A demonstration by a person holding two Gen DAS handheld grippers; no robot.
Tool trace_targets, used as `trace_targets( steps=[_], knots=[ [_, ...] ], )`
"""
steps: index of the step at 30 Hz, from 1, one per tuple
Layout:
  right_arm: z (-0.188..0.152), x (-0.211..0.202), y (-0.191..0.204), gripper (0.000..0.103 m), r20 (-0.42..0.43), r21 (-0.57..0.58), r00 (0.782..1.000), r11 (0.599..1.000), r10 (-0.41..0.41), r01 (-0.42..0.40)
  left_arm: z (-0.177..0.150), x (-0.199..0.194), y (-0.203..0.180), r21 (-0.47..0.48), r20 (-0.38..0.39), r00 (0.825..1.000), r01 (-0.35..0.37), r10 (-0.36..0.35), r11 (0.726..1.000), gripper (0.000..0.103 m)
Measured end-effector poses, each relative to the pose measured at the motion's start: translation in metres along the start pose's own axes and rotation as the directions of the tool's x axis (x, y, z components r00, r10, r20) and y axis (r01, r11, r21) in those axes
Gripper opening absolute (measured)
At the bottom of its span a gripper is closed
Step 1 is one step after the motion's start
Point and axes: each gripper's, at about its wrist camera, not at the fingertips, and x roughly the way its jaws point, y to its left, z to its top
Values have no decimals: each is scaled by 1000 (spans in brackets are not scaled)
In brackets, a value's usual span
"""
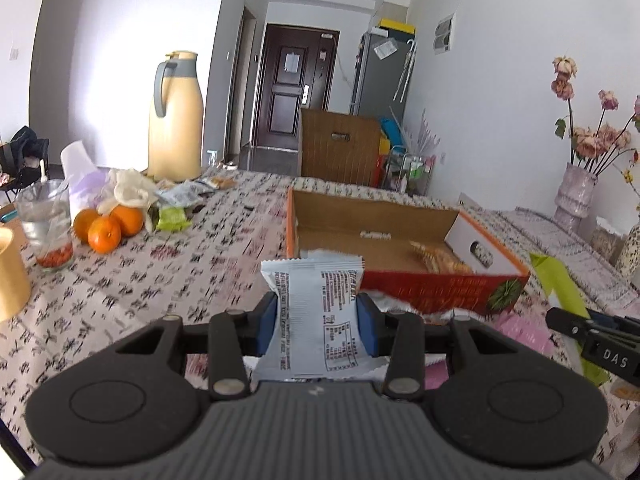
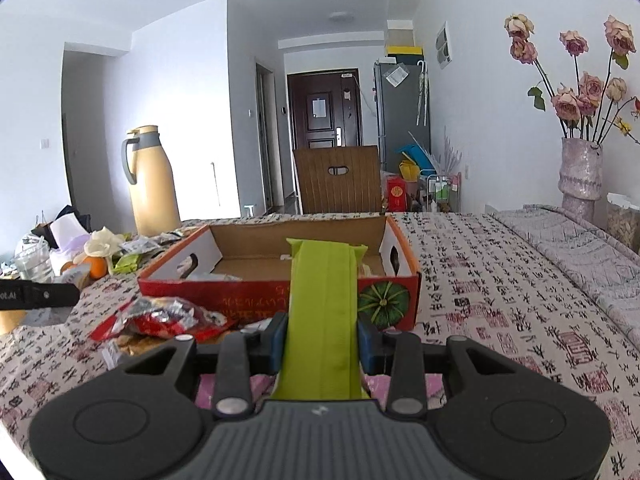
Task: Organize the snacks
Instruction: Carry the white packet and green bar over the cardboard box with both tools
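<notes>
- Left gripper [image 1: 317, 322]: blue pads pinching a white packet [image 1: 316, 312] at mid-height; packet stands upright between the jaws, top edge free above them.
- Right gripper [image 2: 322, 338]: pads pinching a green packet [image 2: 323, 312], long and flat, projecting forward past the jaws.
- Box [image 2: 280, 286]: open cardboard tray with red front wall, on the table [image 2: 500, 300] just ahead of both grippers; mostly bare inside, one snack visible at its right end in the left view.
- Position: both packets are held short of the box's near wall and above the cloth, not yet over the opening.
- Loose stock: red wrappers [image 2: 160, 318] lie in front of the box, left of the right gripper; more packets beside the oranges [image 1: 108, 226] farther left.
- Risk, slip: thin film gripped by a narrow band may slide or twist out if swung quickly.
- Risk, snag: a low approach could catch a packet's leading edge on the front wall and fold it, or push the box.
- Risk, collision: grippers sit near each other; converging on the box together may knock them.
</notes>
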Motion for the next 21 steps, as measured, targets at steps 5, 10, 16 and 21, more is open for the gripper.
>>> trace_targets(
  steps=[5,10,16,21],
  knots=[
    [11,12,-1,34,19,-1,1000,1000,1,-1,13,9,-6,5,25,1000,11,-11,1000,42],
    [24,28,-3,34,39,-2,999,1000,3,-3,29,22,-13,14,46,999,23,-24,1000,42],
    [47,50,-4,34,72,-6,997,1000,0,0,49,43,-20,36,67,997,32,-35,999,42],
    [67,73,-2,34,97,-8,995,1000,9,-8,70,59,-26,63,93,995,41,-46,997,42]
  ],
)
